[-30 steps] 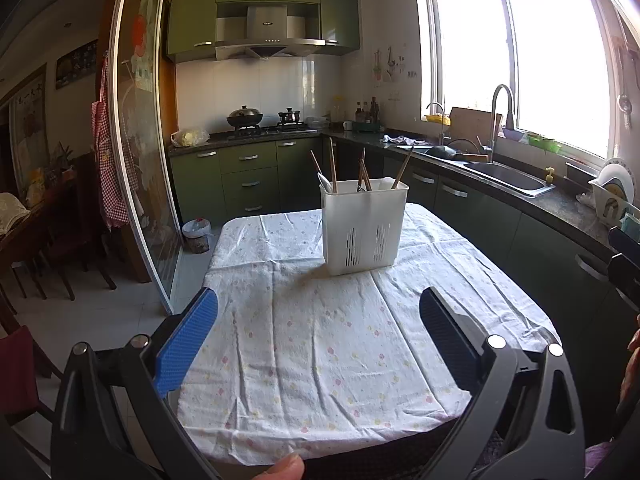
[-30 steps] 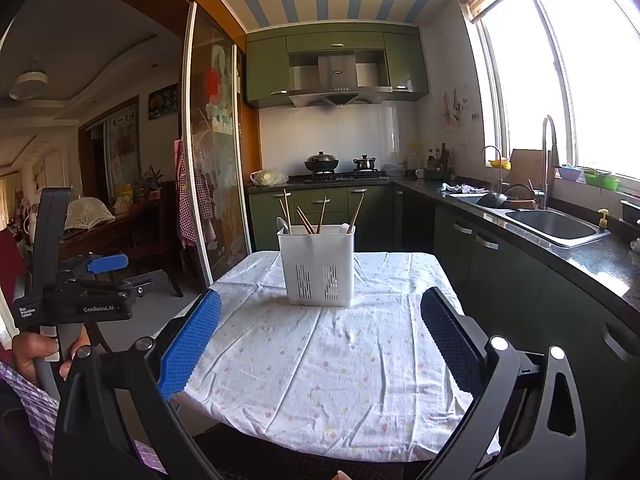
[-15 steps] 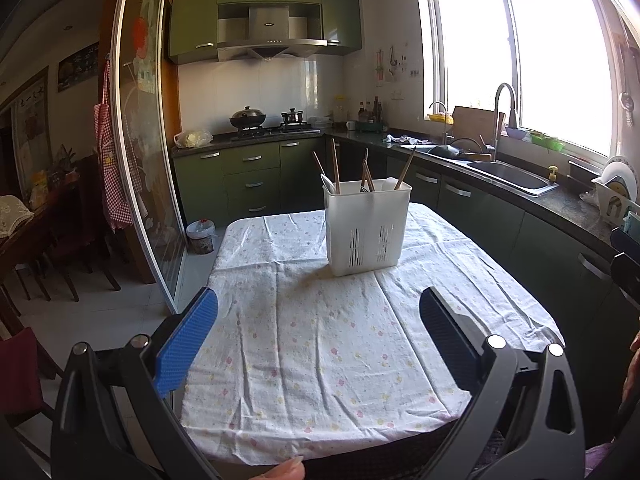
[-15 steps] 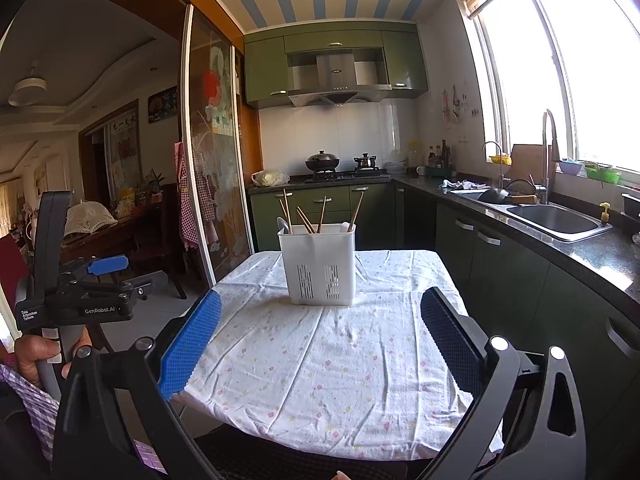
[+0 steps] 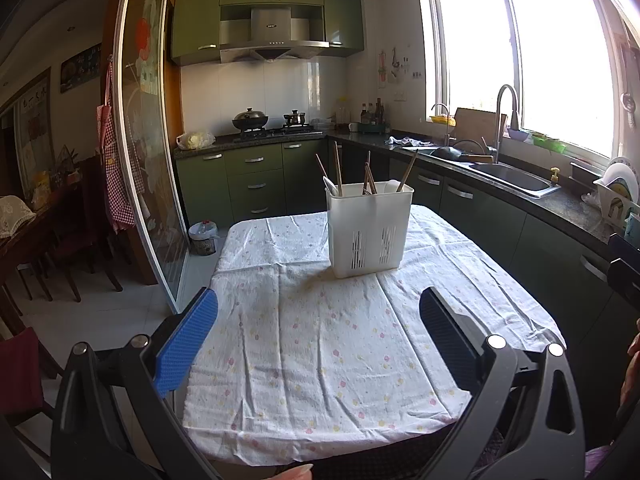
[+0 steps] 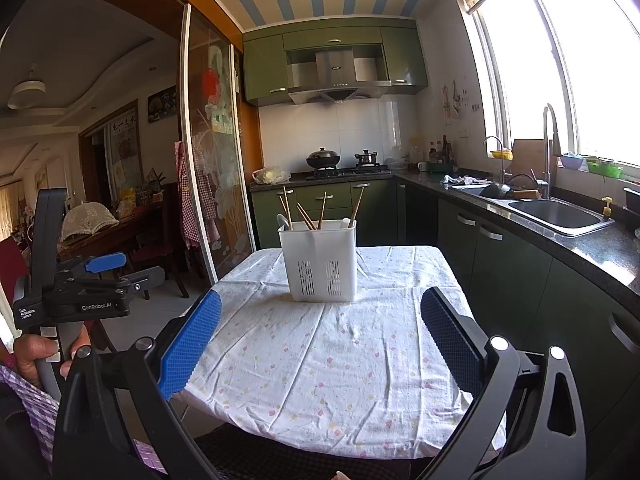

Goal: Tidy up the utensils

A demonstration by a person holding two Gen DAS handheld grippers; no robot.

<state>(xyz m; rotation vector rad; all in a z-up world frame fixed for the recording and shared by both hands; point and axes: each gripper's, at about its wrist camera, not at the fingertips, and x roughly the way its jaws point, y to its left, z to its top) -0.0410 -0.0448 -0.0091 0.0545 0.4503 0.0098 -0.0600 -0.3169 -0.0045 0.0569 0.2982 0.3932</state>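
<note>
**A:** Item one, the task's piece?

**B:** White utensil holder (image 5: 369, 230), slotted plastic, upright on the table (image 5: 320, 360) toward its far end, on a white cloth with small pastel dots. I count several wooden chopsticks (image 5: 338, 172) standing in it, leaning apart, and the pale end of a spoon (image 5: 330, 186) at its left rim. From my right camera the same holder (image 6: 319, 264) sits centred ahead, chopsticks (image 6: 322, 210) fanned above the rim. Which compartment holds which, I cannot tell.

**A:** Item two, left gripper?

**B:** Left gripper (image 5: 318, 312), jaws spread wide, nothing between them but the cloth. It hovers over the table's near end, well apart from the holder. One finger carries a blue pad (image 5: 188, 350), the other a black one. My right camera catches it side-on (image 6: 116, 266), with a hand (image 6: 44, 354) wrapped round its grip.

**A:** Item three, right gripper?

**B:** Right gripper (image 6: 320, 316), jaws likewise spread wide and holding nothing. It sits short of the table's near edge, pointed at the holder, touching nothing.

**A:** Surroundings?

**B:** Green cabinets, range hood (image 5: 274, 36), a wok (image 5: 250, 119) on the stove, steel sink (image 5: 516, 178) under the window on the right, sliding glass door (image 5: 148, 152) on the left, a checked apron (image 5: 116, 168) hanging beside it.
</note>
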